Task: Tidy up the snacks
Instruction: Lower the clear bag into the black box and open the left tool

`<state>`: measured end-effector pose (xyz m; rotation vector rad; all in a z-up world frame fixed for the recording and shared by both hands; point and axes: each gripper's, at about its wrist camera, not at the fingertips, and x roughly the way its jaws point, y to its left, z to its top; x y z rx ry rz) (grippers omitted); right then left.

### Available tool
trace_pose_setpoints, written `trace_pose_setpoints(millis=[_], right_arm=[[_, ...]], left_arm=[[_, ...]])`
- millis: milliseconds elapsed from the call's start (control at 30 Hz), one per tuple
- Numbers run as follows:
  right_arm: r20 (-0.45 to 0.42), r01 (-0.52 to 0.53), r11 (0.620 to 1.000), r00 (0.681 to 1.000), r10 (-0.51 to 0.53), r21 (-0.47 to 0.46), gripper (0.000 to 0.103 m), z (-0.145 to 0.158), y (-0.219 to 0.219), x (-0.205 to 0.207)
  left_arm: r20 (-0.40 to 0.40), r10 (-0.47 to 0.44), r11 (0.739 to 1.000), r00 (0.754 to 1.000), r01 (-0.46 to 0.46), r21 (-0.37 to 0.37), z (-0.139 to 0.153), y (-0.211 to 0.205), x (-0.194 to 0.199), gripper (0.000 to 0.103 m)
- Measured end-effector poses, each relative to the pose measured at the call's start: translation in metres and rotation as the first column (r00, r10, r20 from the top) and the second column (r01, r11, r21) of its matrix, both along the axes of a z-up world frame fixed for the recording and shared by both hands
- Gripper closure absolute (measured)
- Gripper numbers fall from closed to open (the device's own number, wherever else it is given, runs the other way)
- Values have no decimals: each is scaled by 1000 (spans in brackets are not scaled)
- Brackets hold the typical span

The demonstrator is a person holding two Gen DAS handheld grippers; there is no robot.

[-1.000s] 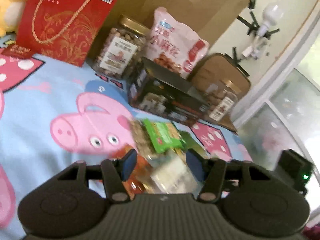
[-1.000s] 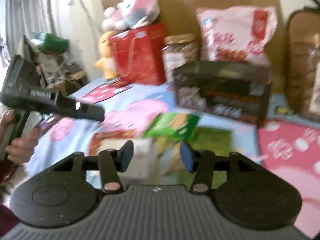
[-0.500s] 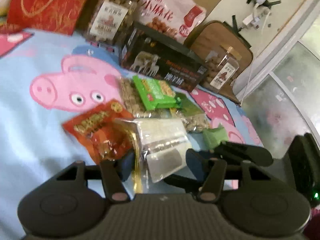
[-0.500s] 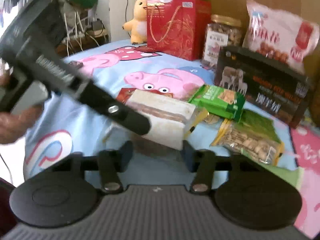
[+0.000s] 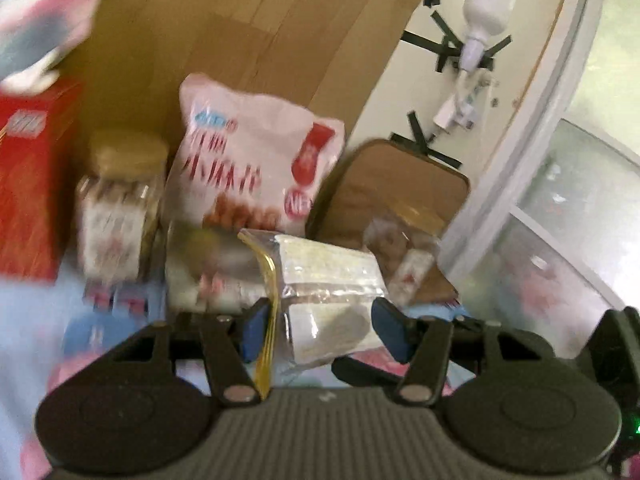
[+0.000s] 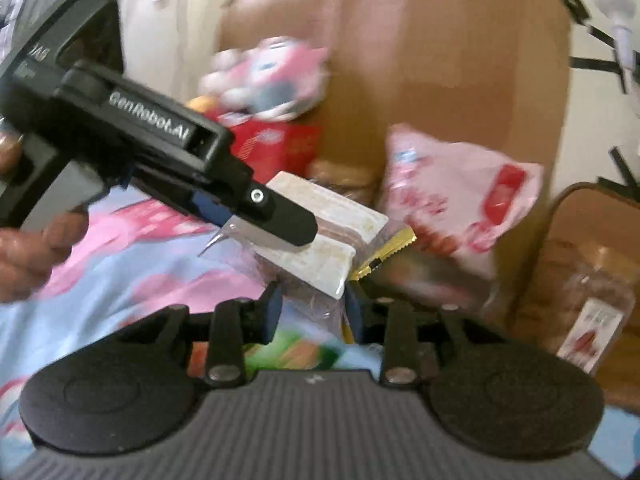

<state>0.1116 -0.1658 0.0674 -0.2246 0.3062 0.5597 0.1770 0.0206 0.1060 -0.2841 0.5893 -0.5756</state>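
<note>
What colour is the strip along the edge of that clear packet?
Gold, on the clear packet; left wrist view shows it best.

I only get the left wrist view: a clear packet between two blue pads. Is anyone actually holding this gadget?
Observer: Yes. The right wrist view shows a person's hand wrapped around the handle of the left tool.
Visitor: What's the dark bar under the packet?
Observer: A finger of the right tool. The packet's lower corner sits between its blue pads.
Visitor: Anything underneath?
Observer: A green snack pack, blurred, shows below the right tool's pads.
</note>
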Motion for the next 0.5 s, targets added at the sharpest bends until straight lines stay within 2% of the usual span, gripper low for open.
trace_pose_setpoints(millis=[67,167,200,233,300,367,500], right_arm=[[-20,32,999,999,-32,3,66,-1,-5,31],[-93,80,997,992,-81,-10,63,-12,-11,79],[-111,113,993,987,-115,-21,58,-17,-13,91],[-114,144,989,983,-146,-28,58,-21,-17,96],[-131,162,987,978,-160,8,58,-21,-32,90],[-168,142,986,978,-125,92,58,-22,-56,76],[-306,125,973,950,-61,194,59,-40,-80,46]], left_arm=[[-14,21,999,1000,-20,25,-5,-14,34,47],[-48,79,994,996,-75,81,-24,-26,68,35],[-61,99,990,993,-93,104,-29,-27,74,39],[-72,114,988,991,-105,109,-33,-25,75,41],[-60,96,994,994,-93,52,-34,-14,62,41],[-39,72,997,997,-71,23,-31,-3,44,41],[-75,6,1000,997,-6,-3,-37,11,14,41]])
